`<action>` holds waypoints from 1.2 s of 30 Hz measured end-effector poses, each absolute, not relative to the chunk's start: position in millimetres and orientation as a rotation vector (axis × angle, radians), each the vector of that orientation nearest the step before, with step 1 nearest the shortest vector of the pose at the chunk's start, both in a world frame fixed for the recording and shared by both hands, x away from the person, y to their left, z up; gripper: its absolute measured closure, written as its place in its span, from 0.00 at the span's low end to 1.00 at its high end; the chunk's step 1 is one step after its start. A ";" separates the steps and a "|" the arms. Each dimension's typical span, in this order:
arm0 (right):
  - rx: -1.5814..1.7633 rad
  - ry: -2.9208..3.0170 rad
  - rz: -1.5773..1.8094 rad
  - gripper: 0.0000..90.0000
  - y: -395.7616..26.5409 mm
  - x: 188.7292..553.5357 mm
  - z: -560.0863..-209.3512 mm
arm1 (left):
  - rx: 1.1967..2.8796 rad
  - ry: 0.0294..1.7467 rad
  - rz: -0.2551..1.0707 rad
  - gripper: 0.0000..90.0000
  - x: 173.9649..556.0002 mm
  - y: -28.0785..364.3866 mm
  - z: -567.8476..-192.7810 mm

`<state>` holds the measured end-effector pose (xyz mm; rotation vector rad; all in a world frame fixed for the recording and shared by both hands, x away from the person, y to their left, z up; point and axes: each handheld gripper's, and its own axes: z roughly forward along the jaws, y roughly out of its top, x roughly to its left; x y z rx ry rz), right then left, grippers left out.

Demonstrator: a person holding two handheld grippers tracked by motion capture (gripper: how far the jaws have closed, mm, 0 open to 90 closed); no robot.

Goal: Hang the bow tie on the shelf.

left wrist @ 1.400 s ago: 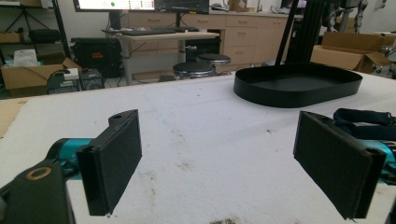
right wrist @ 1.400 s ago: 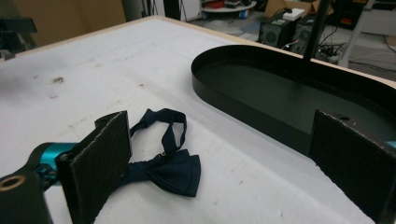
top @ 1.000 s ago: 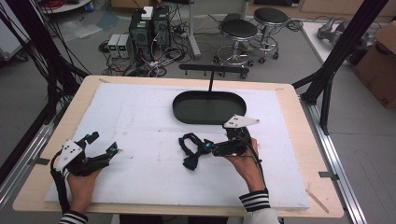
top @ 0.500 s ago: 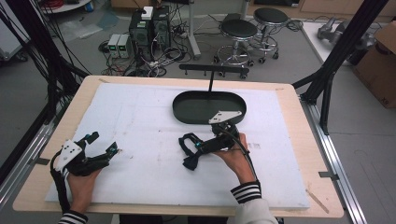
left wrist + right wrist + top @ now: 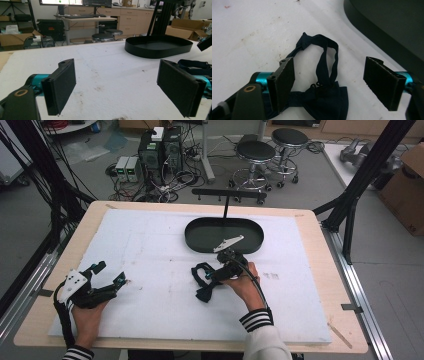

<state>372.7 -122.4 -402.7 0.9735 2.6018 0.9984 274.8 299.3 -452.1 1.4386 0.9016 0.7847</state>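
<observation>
White mat (image 5: 150, 250) broad and bare at left and far side, black oval tray (image 5: 200, 237) far centre, dark bow tie (image 5: 205, 280) just near it, right gripper (image 5: 212, 277) spread wide over the bow tie, left gripper (image 5: 112, 275) spread wide, holding nothing, near left edge.

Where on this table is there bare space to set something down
Bare white mat spans between the left gripper and the bow tie, and behind toward the black tray. The tray's floor is bare too. It is crowded around the right gripper, over the bow tie.
</observation>
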 end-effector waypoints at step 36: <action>1.124 2.691 0.784 0.67 -105.1 383.7 -421.7 | 1.432 0.906 0.781 0.18 274.8 300.0 -452.2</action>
